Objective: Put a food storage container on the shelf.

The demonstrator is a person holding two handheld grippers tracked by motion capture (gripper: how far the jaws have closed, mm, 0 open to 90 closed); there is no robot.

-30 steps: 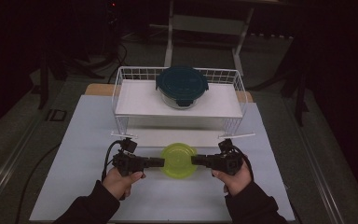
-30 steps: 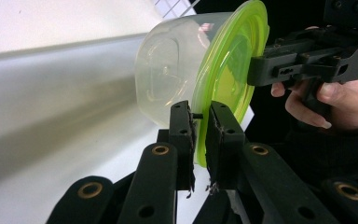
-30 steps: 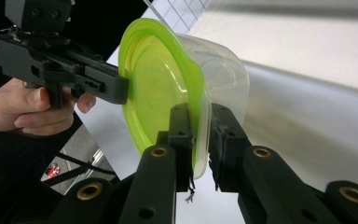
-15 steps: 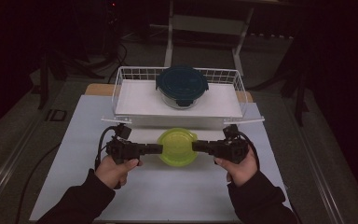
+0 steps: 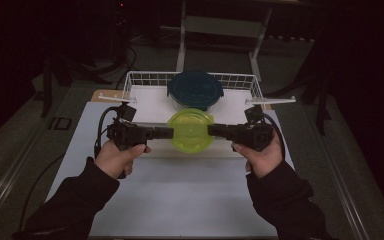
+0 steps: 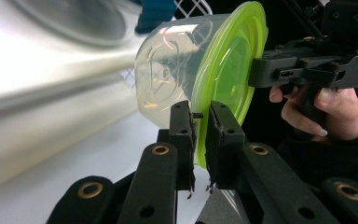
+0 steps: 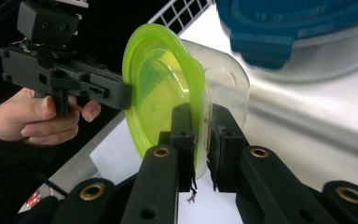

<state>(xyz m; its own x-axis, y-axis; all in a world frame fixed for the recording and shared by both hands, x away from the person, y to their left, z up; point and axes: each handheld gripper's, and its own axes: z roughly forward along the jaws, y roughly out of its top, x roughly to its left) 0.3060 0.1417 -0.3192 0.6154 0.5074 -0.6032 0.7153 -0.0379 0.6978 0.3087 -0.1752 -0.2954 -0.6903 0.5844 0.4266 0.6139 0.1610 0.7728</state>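
A clear round container with a lime-green lid [image 5: 190, 131] hangs in the air between the two grippers, just in front of the wire basket. My left gripper [image 5: 170, 132] is shut on the lid's left rim, and my right gripper [image 5: 210, 131] is shut on its right rim. In the left gripper view the jaws pinch the green rim [image 6: 199, 119], the clear tub [image 6: 177, 70] lies to their left, and the other gripper [image 6: 257, 70] holds the far edge. The right gripper view has its jaws clamped on the rim [image 7: 200, 122] of the green lid [image 7: 161, 84].
A white wire basket [image 5: 139, 79] stands at the back of the white table [image 5: 180, 200]. Inside it sits a clear container with a dark blue lid [image 5: 195, 90], close behind the held container. Dark floor and a metal stand lie beyond the table.
Both grippers, still shut on the green-lidded container, have carried it up and away from the person, toward the basket's front edge.
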